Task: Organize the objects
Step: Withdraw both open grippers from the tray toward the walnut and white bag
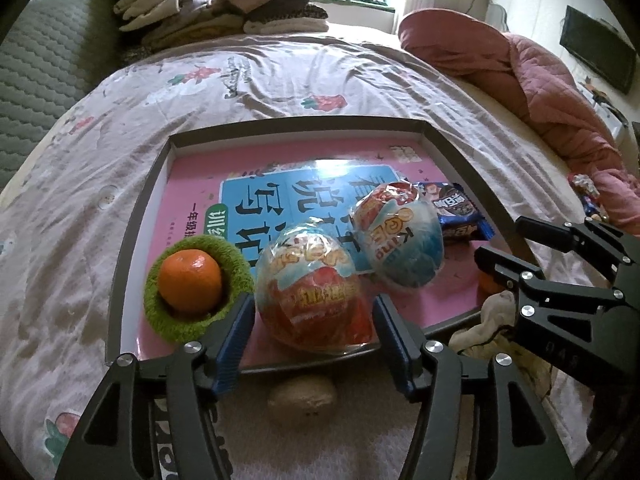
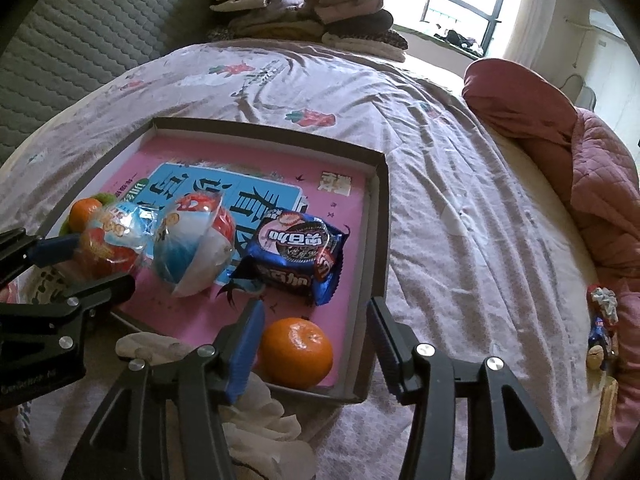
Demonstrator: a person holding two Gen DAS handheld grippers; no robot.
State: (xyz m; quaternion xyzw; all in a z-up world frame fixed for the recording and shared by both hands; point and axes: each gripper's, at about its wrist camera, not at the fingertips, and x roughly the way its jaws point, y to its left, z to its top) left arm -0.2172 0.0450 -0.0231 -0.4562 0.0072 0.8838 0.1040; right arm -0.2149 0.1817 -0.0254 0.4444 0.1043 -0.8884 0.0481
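Left wrist view
- Left gripper [image 1: 314, 320]: jaws apart, straddling the near wrapped egg, blue pads clear of its wrapper on both sides; nothing clamped.
- Near wrapped egg [image 1: 314, 298]: red and blue, in crinkled plastic, resting on the near rim of the shallow tray [image 1: 304, 126].
- Second wrapped egg [image 1: 400, 236]: just behind and to the right, on the pink book [image 1: 192, 168] lining the tray.
- Tangerine in green nest [image 1: 190, 282]: sitting in a fuzzy green ring at the tray's near left corner.
- Small brown lump [image 1: 302, 400]: on the bedspread below the tray, kind not clear.
- Handling, egg: likely light, hollow shell, slick film; best taken across the widest middle with gentle pressure, since a grip near either end would probably squirt it out.

Right wrist view
- Right gripper [image 2: 316, 330]: fingers spread, loose tangerine between them, left pad just beside the peel, right pad well off over the tray wall; not gripping.
- Loose tangerine [image 2: 296, 352]: in the tray's near right corner, on the pink book.
- Blue biscuit packet [image 2: 296, 254]: flat behind the tangerine.
- Crumpled white cloth [image 2: 264, 420]: outside the tray's near edge, under the gripper.
- Handling, tangerine: probably firm yet bruisable, round, matte peel giving fair friction; hold across the equator, lightly.
- Handling, packet: light, crackly, contents brittle; pinch across the sealed end rather than the middle.
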